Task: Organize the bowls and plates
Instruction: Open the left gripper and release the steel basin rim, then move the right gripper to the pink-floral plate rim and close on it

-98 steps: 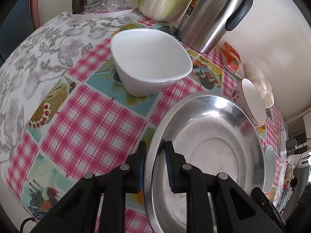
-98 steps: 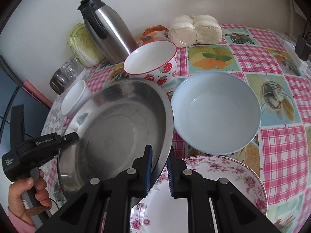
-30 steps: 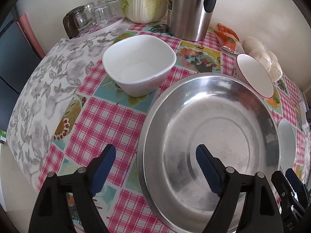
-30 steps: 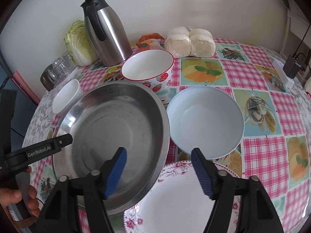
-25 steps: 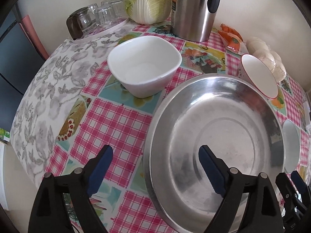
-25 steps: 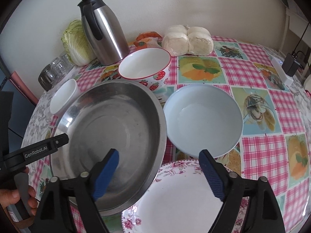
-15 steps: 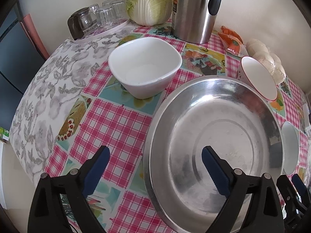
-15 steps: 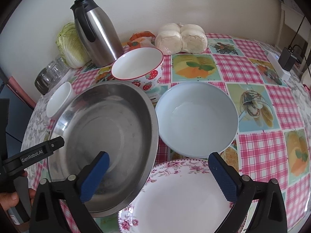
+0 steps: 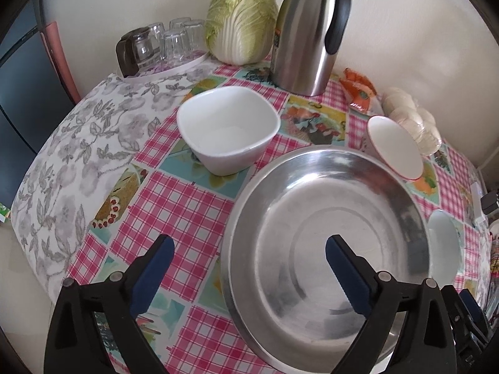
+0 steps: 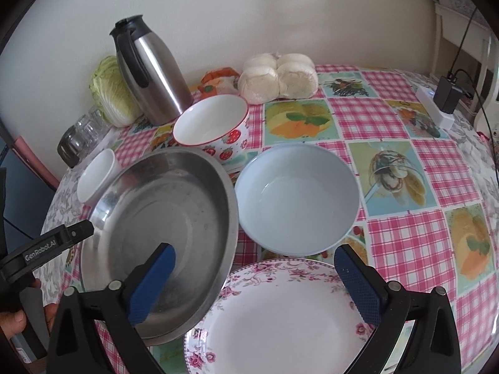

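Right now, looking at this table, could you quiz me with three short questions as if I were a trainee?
1. True or false: the right gripper is clamped on the steel basin.
2. Which dish lies closest under the right gripper? A) floral plate B) strawberry bowl C) square white bowl
3. Fill in: the pale blue bowl holds ____.

Key: 1. False, both its fingers are spread wide, as are the left gripper's. 2. A. 3. Nothing.
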A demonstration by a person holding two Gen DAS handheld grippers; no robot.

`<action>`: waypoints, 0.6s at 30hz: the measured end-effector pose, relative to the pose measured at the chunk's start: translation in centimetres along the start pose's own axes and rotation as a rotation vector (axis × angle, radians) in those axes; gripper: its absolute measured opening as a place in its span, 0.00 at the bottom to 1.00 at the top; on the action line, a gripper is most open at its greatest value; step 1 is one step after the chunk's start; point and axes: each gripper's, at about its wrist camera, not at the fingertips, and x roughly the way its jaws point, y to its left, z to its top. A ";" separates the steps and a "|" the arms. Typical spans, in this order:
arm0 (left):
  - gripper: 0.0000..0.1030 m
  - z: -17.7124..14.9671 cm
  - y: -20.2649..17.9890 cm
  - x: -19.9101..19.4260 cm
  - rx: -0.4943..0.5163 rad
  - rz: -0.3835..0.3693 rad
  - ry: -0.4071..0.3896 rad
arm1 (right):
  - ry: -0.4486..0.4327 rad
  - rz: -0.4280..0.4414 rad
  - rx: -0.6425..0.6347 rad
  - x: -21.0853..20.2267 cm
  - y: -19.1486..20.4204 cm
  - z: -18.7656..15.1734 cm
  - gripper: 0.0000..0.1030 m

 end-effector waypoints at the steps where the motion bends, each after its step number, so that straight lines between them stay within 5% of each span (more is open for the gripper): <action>1: 0.95 -0.1 -0.3 -0.4 0.013 -0.002 -0.011 | -0.004 -0.002 0.003 -0.2 -0.1 -0.1 1.00; 18: 0.95 -3.8 -5.5 -5.9 0.131 -0.217 -0.068 | -0.043 -0.030 0.119 -4.1 -4.9 -1.9 1.00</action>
